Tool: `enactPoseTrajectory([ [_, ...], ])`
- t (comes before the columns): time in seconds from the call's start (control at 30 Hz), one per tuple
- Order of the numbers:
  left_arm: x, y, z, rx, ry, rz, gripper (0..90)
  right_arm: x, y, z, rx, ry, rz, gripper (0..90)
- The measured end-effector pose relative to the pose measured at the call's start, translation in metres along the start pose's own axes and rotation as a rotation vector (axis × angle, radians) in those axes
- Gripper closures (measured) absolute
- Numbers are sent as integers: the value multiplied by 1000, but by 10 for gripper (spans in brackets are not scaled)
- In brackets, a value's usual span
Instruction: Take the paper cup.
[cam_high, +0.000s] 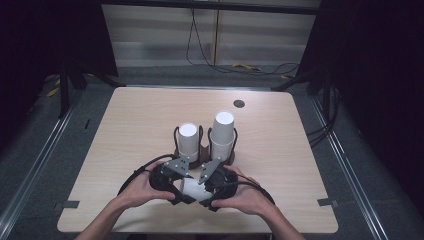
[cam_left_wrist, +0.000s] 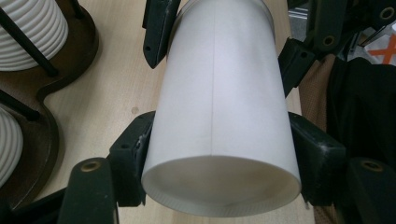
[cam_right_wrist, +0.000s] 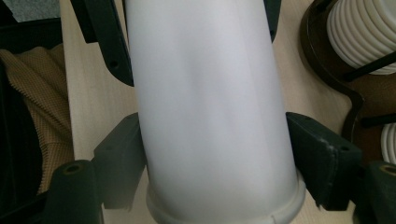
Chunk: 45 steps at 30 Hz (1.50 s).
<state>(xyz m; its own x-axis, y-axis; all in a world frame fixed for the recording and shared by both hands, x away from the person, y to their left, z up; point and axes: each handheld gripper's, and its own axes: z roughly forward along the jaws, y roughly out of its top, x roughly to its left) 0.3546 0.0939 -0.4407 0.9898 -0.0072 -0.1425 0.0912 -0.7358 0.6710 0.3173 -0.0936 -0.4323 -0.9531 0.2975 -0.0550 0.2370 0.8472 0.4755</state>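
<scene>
Two grippers hold one white paper cup (cam_high: 192, 190) between them, close to the table's near edge at 6 o'clock. The cup lies on its side. The left gripper (cam_high: 172, 187) squeezes one end, with its black jaws pressed on both sides of the cup near its open mouth. The right gripper (cam_high: 212, 187) squeezes the other end, with its jaws tight on both sides near the rolled rim. A hand wraps around each gripper: the left hand (cam_high: 137, 192) and the right hand (cam_high: 245, 195).

Just past the grippers, toward 12 o'clock, a dark brown holder (cam_high: 202, 155) with thin black posts sits on the wooden table (cam_high: 140, 120). It keeps two stacks of white cups standing up. The left stack (cam_high: 188, 140) is shorter and the right stack (cam_high: 222, 132) is taller. A small dark round spot (cam_high: 239, 104) sits on the table at about 1 o'clock.
</scene>
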Motion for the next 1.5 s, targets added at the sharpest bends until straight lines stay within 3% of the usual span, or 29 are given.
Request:
enactPoseTrajectory([
  [0.3, -1, 0, 0, -8, 7, -2, 339, -2, -6, 1, -52, 9, 17, 201],
  [0.37, -1, 1, -1, 14, 9, 4, 340, -3, -8, 1, -63, 16, 32, 189],
  [0.4, -1, 0, 0, -9, 10, -2, 340, -3, -9, 0, -69, 11, 44, 178],
  [0.93, 0, -2, -11, -60, 28, -18, 341, -10, -29, -6, -152, 6, 146, 143],
  [1.5, 3, -8, -20, -150, 56, -24, 341, -9, -50, -10, -241, -10, 209, 143],
])
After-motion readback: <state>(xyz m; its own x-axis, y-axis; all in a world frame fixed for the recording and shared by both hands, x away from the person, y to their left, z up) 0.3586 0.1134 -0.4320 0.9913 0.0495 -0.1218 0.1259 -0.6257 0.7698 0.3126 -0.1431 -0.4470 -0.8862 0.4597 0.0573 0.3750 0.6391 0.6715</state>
